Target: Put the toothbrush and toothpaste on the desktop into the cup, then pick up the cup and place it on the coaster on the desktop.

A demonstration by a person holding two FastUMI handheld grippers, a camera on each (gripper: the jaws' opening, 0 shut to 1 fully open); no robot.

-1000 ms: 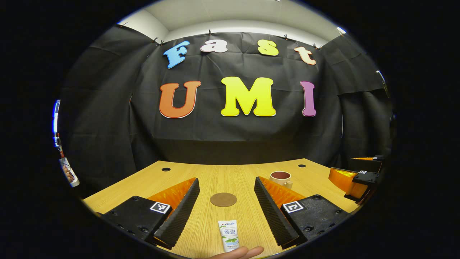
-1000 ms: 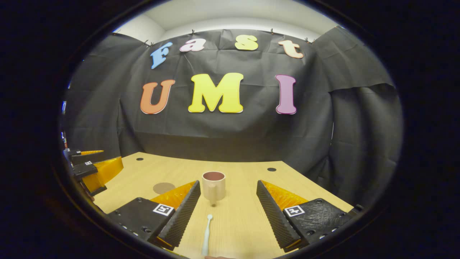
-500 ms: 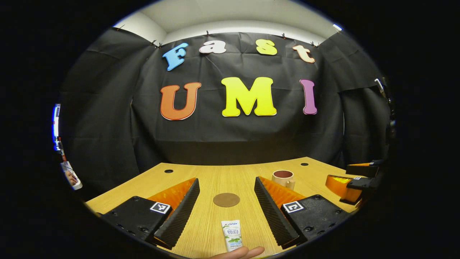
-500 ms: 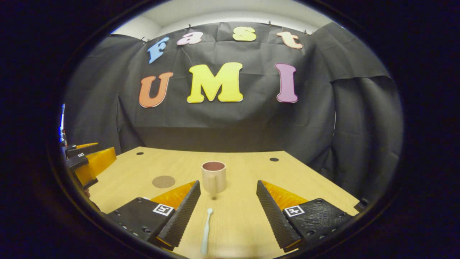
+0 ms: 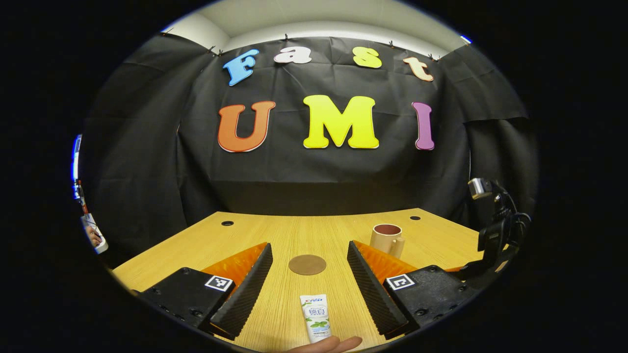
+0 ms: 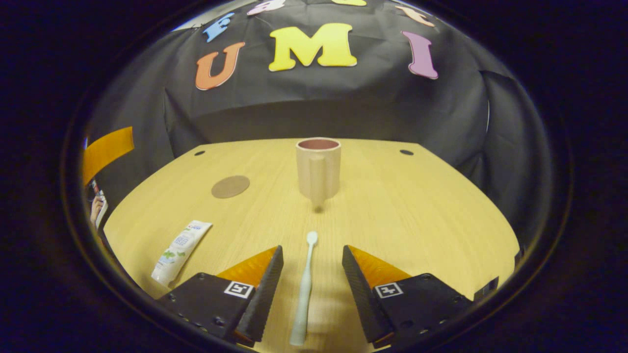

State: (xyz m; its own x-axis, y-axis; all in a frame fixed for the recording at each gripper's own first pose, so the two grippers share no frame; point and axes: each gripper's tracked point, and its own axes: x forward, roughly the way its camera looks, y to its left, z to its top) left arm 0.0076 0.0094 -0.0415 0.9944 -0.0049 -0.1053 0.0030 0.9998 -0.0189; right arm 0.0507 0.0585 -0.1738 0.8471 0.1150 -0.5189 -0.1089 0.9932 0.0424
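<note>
A pale toothbrush [image 6: 305,284] lies flat on the wooden desktop [image 6: 417,206], head pointing at the beige cup [image 6: 318,166]. My right gripper [image 6: 312,248] is open, tilted down, with its fingers on either side of the toothbrush handle, not pressing it. The toothpaste tube [image 6: 180,250] lies to the left, and the round brown coaster [image 6: 230,186] is beyond it. In the left gripper view, my left gripper [image 5: 308,245] is open just above the table. The toothpaste tube [image 5: 315,317] lies near its base, the coaster [image 5: 307,264] between its fingers farther on, and the cup [image 5: 387,239] to the right.
A person's fingertip [image 5: 328,344] shows at the bottom edge by the tube. The right gripper's body [image 5: 495,235] stands at the far right of the left gripper view. Small cable holes [image 6: 406,152] mark the desk's far corners. The black cloth wall rises behind the desk.
My right gripper has tipped downward and moved forward, so the toothbrush now lies between its fingers and the cup looks nearer. The left gripper has barely shifted.
</note>
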